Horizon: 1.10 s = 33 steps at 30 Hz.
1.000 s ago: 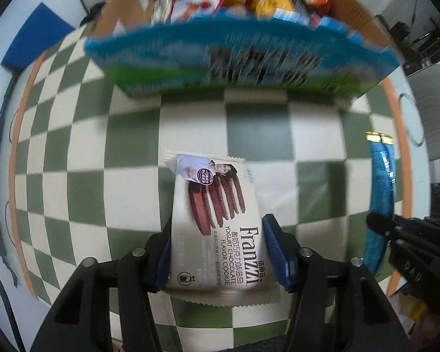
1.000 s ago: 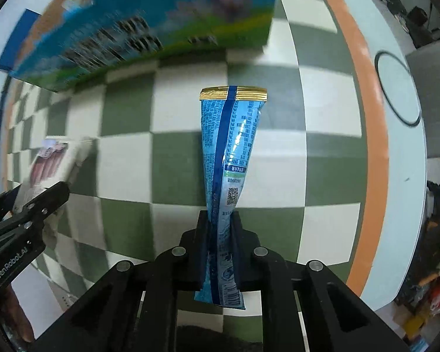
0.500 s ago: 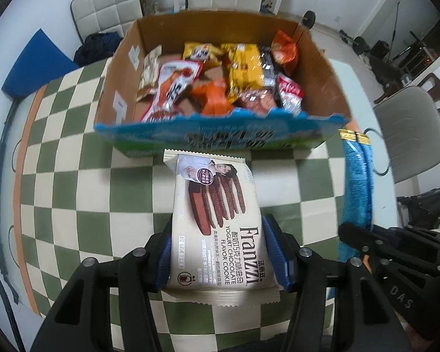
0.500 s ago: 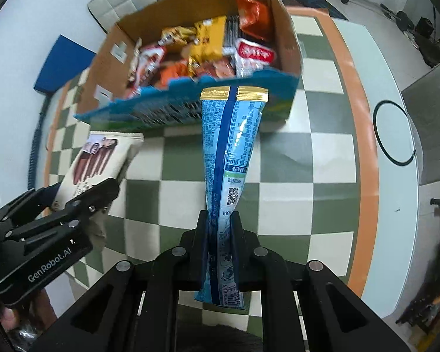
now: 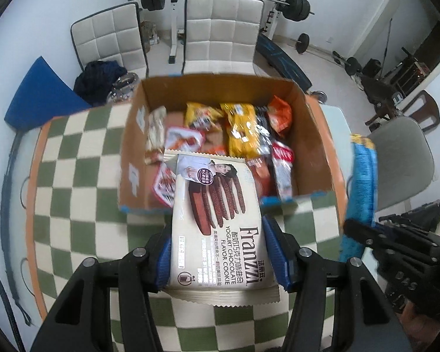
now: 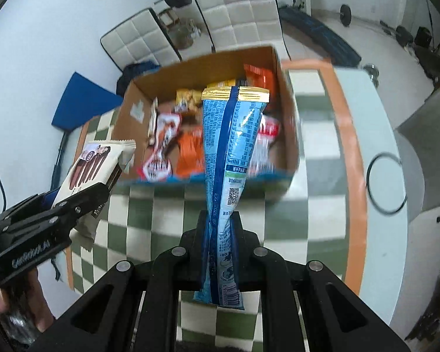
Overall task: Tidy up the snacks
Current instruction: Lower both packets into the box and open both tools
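Observation:
My left gripper [image 5: 217, 252] is shut on a white Franzzi chocolate cookie pack [image 5: 217, 220], held above the checkered table in front of the cardboard box [image 5: 311, 135]. My right gripper [image 6: 220, 228] is shut on a tall blue snack bag [image 6: 231, 152] with a gold top seal, which stands upright between the pads. The box holds several snack packets in yellow, orange and red. In the right wrist view the left gripper [image 6: 82, 199] and its cookie pack [image 6: 94, 161] hang at the left, beside the box [image 6: 281, 67]. The blue bag [image 5: 363, 182] shows at the right of the left wrist view.
The green-and-white checkered tablecloth [image 5: 79, 158] has an orange border [image 6: 349, 135]. Behind the table stand two white padded chairs [image 5: 223, 29], a barbell rack [image 5: 278, 0] and a blue mat [image 5: 41, 94]. A grey chair [image 5: 402, 158] stands at the right.
Both grippers have risen with their packs still held. The box, first seen from its printed front side, now lies below with its inside in full view.

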Available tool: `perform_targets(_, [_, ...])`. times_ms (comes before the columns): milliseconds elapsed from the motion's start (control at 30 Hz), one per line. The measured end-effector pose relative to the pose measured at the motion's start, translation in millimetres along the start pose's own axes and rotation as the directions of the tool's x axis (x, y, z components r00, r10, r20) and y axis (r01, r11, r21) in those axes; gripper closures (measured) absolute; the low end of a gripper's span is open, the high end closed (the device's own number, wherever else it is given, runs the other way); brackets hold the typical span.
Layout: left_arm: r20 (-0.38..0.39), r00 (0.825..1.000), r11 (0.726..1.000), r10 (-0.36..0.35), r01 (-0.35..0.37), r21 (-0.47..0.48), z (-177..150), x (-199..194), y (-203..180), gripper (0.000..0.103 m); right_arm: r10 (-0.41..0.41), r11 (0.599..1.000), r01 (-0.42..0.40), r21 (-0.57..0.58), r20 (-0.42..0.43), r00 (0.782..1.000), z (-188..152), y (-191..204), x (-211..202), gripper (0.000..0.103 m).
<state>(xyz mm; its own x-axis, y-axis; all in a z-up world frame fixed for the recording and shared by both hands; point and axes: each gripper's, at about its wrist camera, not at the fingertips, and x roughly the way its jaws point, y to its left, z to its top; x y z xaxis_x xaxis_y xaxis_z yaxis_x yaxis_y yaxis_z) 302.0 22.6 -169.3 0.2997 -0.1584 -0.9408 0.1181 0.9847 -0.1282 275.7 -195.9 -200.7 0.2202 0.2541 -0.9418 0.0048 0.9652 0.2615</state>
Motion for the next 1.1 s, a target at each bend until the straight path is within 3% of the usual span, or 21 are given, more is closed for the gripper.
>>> perform_targets(200, [-0.054,0.997,0.998,0.056,-0.056,0.012,46.8,22.0,21.7,0.050,-0.029,0.999,0.030,-0.017,0.038,0.999,47.2,2.8,0.4,0.089])
perform_targets(367, [-0.169,0.979,0.994,0.110,-0.105,0.038,72.5,62.7,37.2,0.050,-0.072,0.997,0.073,-0.006,0.028,0.997,82.6,-2.6,21.4,0.089])
perform_targets(667, [-0.333,0.922,0.980,0.198,-0.186,0.069,80.8,131.0,55.5,0.050,-0.152,0.988,0.154,0.021,-0.078,0.985,115.7,-27.7,81.6,0.089])
perform_targets(800, [-0.384,0.901,0.980,0.200,-0.192,0.059,83.8,151.2,61.2,0.050,-0.195,0.980,0.197,0.005,-0.120,0.973,119.8,-34.6,104.8,0.089])
perform_targets(1100, [-0.420,0.883,0.976,0.212,-0.215,0.041,84.3,176.5,67.0,0.050,-0.256,0.967,0.255,-0.028,-0.170,0.952,127.7,-35.5,139.3,0.089])
